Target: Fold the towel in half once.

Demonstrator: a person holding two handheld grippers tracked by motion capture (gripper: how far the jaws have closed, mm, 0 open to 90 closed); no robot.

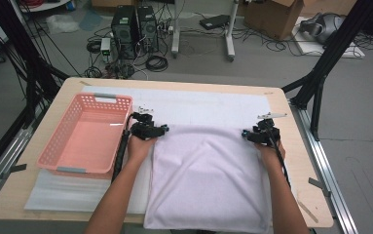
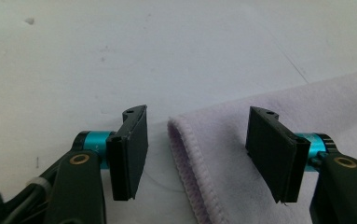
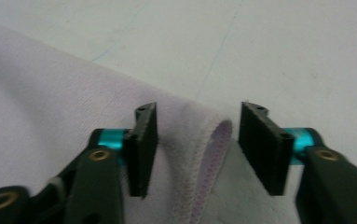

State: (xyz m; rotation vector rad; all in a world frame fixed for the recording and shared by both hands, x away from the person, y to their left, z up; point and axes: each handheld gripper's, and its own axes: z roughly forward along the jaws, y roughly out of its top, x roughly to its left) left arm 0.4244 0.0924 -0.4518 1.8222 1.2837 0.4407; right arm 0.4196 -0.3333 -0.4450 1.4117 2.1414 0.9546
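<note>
A: What carries everything?

B: A pale wooden worktop (image 1: 293, 146) with a white sheet (image 1: 208, 105) spread over most of it. A lilac towel (image 1: 206, 180) lies folded on the sheet, from the middle of the worktop down to its near edge. A pink basket (image 1: 60, 146) sits along the left edge. Beyond the far edge is grey floor with two computer towers (image 1: 135, 27), loose cables and a cardboard box (image 1: 276, 17).

A: And the tongs?

B: The left tongs (image 1: 162, 129) stand at the towel's far left corner, the right tongs (image 1: 246, 132) at its far right corner. Both are spread. In the left gripper view the left tongs (image 2: 197, 154) have the rounded corner of the towel (image 2: 241, 140) between the jaws, with clear gaps on both sides. In the right gripper view the right tongs (image 3: 197, 149) straddle a raised fold of the towel (image 3: 50, 121); the pads do not press it.

A: Anything hard to make out?

B: The towel's near edge runs off the bottom of the high view, so I cannot tell how far it overhangs. The forearms cover its side edges in part. The right gripper view is slightly blurred.

A: Open room?

B: Bare sheet lies between the towel's far edge and the worktop's far edge, and a strip of wood runs along the right edge. The basket stands just beside the left hand (image 1: 139, 146).
</note>
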